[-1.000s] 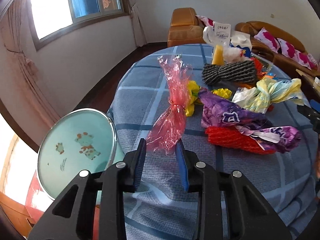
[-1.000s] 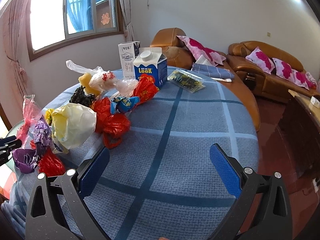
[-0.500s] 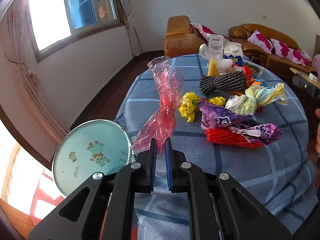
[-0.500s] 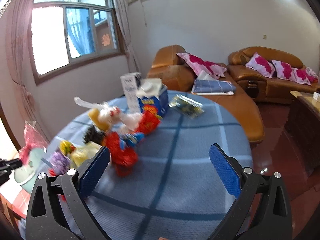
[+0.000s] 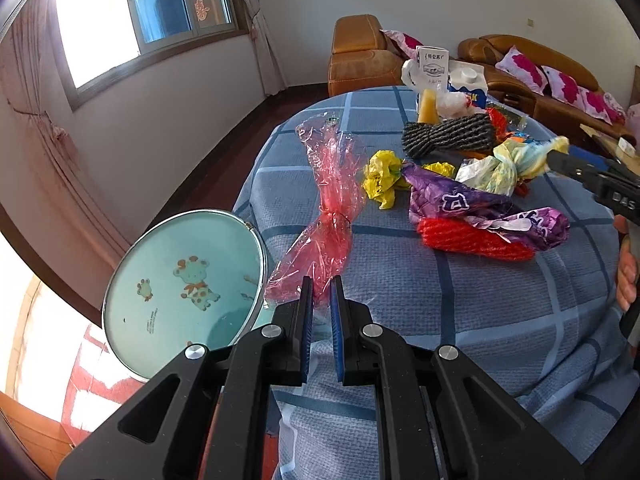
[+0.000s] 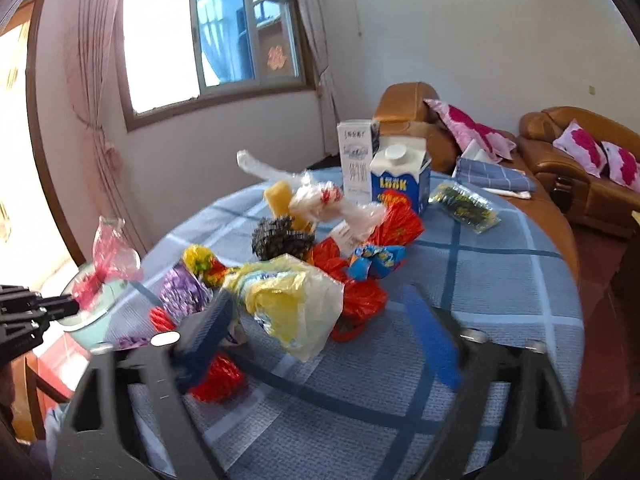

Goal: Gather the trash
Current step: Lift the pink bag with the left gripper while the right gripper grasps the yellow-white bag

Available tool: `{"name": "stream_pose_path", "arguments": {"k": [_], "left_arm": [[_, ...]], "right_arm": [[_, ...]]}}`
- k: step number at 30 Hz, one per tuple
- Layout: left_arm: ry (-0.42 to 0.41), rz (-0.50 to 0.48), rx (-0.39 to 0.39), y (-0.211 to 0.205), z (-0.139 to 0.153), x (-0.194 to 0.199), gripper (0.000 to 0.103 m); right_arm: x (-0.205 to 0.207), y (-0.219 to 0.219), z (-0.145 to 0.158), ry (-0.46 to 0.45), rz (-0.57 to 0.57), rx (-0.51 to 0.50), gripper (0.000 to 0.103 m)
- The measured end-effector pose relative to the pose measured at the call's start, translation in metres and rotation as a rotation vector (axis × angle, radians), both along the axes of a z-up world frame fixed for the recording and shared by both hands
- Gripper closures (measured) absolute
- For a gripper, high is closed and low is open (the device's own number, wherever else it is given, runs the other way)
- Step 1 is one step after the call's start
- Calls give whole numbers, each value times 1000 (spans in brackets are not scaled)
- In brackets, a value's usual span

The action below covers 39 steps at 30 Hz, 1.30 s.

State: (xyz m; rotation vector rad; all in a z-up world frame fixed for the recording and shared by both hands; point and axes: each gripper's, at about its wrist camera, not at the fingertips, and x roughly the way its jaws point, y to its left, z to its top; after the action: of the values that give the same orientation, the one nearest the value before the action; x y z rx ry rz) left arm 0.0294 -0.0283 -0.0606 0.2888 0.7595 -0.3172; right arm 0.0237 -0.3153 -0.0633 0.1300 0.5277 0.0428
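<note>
My left gripper (image 5: 320, 294) is shut on the near end of a knotted red plastic bag (image 5: 332, 200), which stretches away across the blue checked tablecloth (image 5: 460, 300). The same bag (image 6: 108, 256) and left gripper (image 6: 60, 306) show at the left of the right wrist view. My right gripper (image 6: 320, 332) is blurred and its jaws are closing. A crumpled yellow-and-white plastic bag (image 6: 292, 300) lies between its fingers, and the pads do not press on it. From the left wrist view the right gripper (image 5: 560, 162) sits at the yellow-and-white bag (image 5: 500, 168).
A teal bin lid with a cartoon animal (image 5: 180, 280) stands beside the table at the left. Purple wrapper (image 5: 460, 200), red net (image 5: 472, 240), yellow wrapper (image 5: 382, 176) and dark knit bundle (image 5: 448, 136) litter the cloth. Two cartons (image 6: 396, 180) stand behind. A hand (image 5: 626, 276) is at the right edge.
The left jaws closed onto the red bag's end and drew back slightly. The right gripper tipped down and moved in over the yellow-and-white bag, and its jaws narrowed.
</note>
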Motion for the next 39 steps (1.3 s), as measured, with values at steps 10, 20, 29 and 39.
{"name": "stream_pose_path", "arguments": {"k": [10,20,29,39], "left_arm": [[-28,5,-15,5,16,-5,94],[-73,65,17,21,29,2,94],[-75,116,61,33,27,12,94],[-69,164,116,49,24,23,94]], "right_arm": [[-2,-3,2,13,99,40,88],[3,-9,35,-54,61,105,89],[30,17,48,-83,70,-16,89],[58,52,60,-113,136,-132,89]]}}
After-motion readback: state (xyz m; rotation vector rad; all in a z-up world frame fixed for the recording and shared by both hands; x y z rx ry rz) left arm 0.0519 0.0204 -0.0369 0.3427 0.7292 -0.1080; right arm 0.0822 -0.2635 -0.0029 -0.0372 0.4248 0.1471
